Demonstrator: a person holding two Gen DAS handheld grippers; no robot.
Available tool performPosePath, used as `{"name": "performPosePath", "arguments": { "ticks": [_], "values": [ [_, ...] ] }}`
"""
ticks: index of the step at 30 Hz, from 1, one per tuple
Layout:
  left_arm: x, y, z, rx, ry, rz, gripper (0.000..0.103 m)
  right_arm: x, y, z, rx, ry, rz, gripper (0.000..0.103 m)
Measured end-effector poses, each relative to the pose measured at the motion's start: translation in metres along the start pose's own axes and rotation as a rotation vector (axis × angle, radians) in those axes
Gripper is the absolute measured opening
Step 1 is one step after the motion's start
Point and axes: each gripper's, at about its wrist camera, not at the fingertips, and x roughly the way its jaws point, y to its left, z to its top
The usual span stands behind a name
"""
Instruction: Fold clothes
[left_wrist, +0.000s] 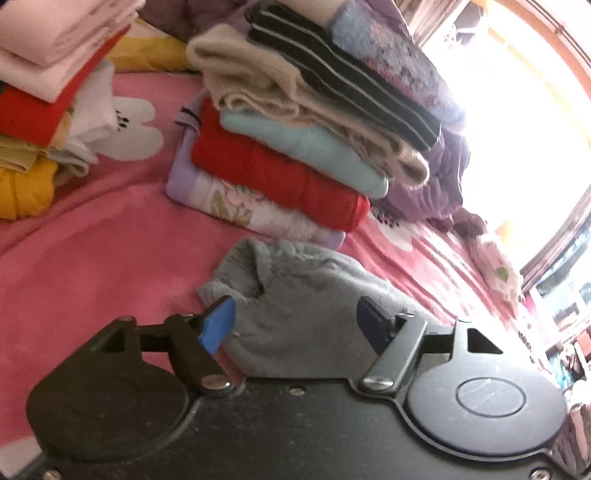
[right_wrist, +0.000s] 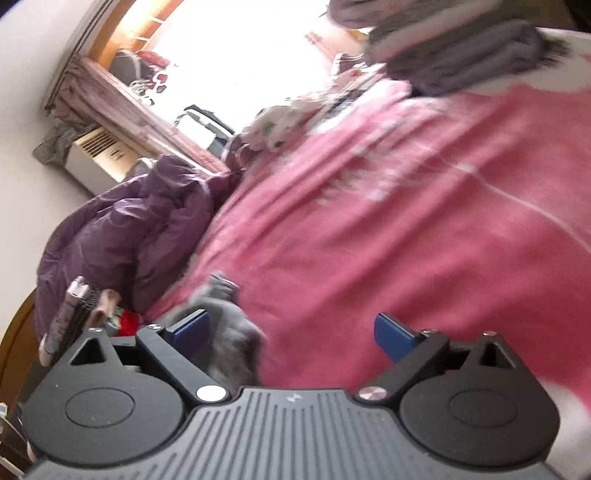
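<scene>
A crumpled grey garment (left_wrist: 295, 295) lies unfolded on the pink bedspread (left_wrist: 92, 258).

Strong daylight floods in from the window (left_wrist: 517, 110), blown out to white glare in both views. Beside the window, fabrics wash pale. The right wrist view is smeared by motion blur across the pink bed cover (right_wrist: 406, 221); fisheye bending curves every edge.

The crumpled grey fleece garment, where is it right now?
In the left wrist view, the crumpled grey fleece garment lies on the pink bedspread, below the folded stack.
</scene>
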Motion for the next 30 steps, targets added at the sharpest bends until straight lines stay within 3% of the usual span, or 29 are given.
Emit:
{"name": "performPosePath", "arguments": {
  "ticks": [5,13,19,20,21,23,27,30],
  "values": [
    [0.005,0.007,-0.001,-0.023,0.023,0.008,0.078,0.065,0.045,0.031,-0.102,0.151,0.036,0.080],
    [0.012,0.010,0.002,-0.029,0.051,0.001,0.084,0.144,0.087,0.043,-0.213,0.295,-0.043,0.080],
    [0.020,0.012,0.002,-0.031,0.095,-0.023,0.092,0.170,0.081,0.036,-0.140,0.311,-0.082,0.082],
    [0.021,0.012,0.002,-0.031,0.103,-0.028,0.094,0.172,0.081,0.035,-0.130,0.315,-0.063,0.076],
    [0.022,0.012,0.002,-0.031,0.112,-0.033,0.095,0.174,0.082,0.034,-0.118,0.323,-0.040,0.053],
    [0.025,0.013,0.001,-0.031,0.128,-0.044,0.095,0.175,0.086,0.032,-0.124,0.325,-0.010,0.036],
    [0.026,0.011,0.000,-0.022,0.135,-0.060,0.094,0.156,0.087,0.038,-0.128,0.234,0.007,0.029],
    [0.027,0.005,-0.002,0.004,0.149,-0.096,0.086,0.135,0.077,0.050,-0.114,0.166,-0.007,0.028]
  ]
}}
